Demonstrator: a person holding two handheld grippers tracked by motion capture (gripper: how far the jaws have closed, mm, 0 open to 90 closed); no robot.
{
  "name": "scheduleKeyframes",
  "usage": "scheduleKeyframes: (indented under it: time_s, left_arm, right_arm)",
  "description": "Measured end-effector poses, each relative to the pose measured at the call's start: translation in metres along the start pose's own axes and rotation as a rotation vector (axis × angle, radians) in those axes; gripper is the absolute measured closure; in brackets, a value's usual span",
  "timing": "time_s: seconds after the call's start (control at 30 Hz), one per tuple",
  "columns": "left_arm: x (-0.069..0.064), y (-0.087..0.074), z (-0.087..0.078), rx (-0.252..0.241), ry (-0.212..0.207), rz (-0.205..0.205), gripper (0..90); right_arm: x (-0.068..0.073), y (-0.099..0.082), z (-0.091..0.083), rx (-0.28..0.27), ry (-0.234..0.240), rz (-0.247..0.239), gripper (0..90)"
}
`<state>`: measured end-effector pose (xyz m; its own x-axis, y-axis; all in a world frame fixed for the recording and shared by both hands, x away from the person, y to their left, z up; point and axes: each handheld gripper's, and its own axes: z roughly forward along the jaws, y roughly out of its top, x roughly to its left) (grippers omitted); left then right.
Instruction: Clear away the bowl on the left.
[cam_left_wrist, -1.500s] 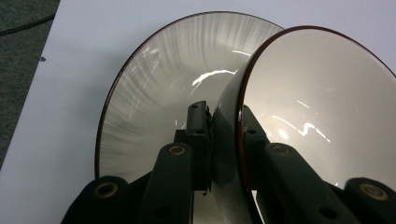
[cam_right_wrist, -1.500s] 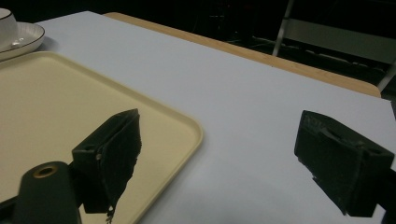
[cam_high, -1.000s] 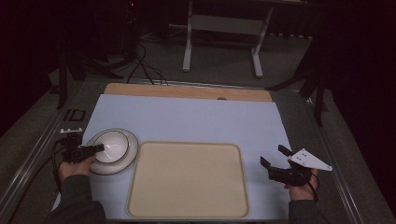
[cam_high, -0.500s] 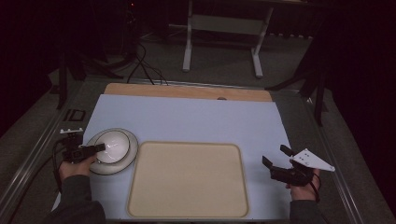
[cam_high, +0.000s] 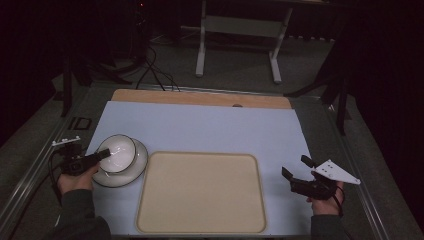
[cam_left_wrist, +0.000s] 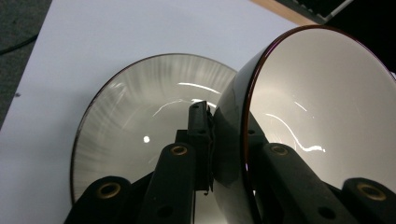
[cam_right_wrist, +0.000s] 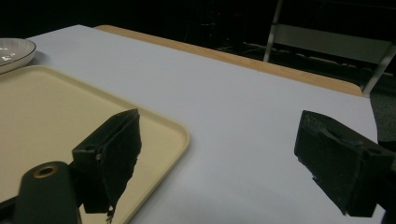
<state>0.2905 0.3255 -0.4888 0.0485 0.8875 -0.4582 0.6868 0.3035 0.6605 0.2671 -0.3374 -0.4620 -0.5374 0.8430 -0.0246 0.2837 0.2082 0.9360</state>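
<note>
Two tongs are at work, and from the high view you hold your left tongs (cam_high: 102, 155) clamped on the near rim of a white glazed bowl with a dark rim (cam_high: 117, 153). That bowl is tilted up over a pale round ceramic plate with a thin dark edge (cam_high: 137, 167), just left of the cream rectangular plastic tray (cam_high: 200, 192), your landmark on the light blue surface (cam_high: 200, 127). Your right tongs (cam_high: 296, 174) hover just right of the tray, jaws apart and empty.

From the left gripper view, one jaw sits outside the bowl's (cam_left_wrist: 317, 112) wall and the other inside, the rim pinched between them. The bowl leans steeply, its opening turned sideways, with the plate (cam_left_wrist: 140, 121) below and behind it. The grip covers only a short stretch of smooth glazed wall, so I judge that the bowl could pivot or slip out if you swing it quickly toward the tray. A slip this close to the plate could knock glaze against glaze and chip either piece.

From the right gripper view, the jaws stand wide open over the surface (cam_right_wrist: 243, 107) beside the tray's (cam_right_wrist: 56, 107) right corner, holding nothing. The plate's edge (cam_right_wrist: 14, 51) shows beyond the tray's far left side. If you bring this hand across to help, watch that its open jaws do not catch the tray's raised lip.
</note>
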Motion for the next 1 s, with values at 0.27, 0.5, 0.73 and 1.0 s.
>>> scheduleKeyframes:
  time_s: [0.27,0.5,0.73,1.0]
  left_arm:
    - [-0.011,0.001,-0.003,-0.017,-0.022,0.022,81.3]
    - [-0.016,0.002,-0.006,-0.034,-0.048,0.025,81.1]
    - [-0.023,0.002,-0.006,-0.035,-0.069,0.039,81.0]
    - [-0.034,0.003,-0.006,-0.031,-0.089,0.07,81.0]
  right_arm:
    - [0.001,0.0,0.0,0.0,-0.001,-0.003,14.5]
    - [0.001,0.0,0.0,-0.001,-0.003,-0.004,14.5]
    - [0.001,0.0,0.0,0.0,-0.004,-0.005,14.5]
    - [0.001,0.0,0.0,0.001,-0.004,-0.006,14.5]
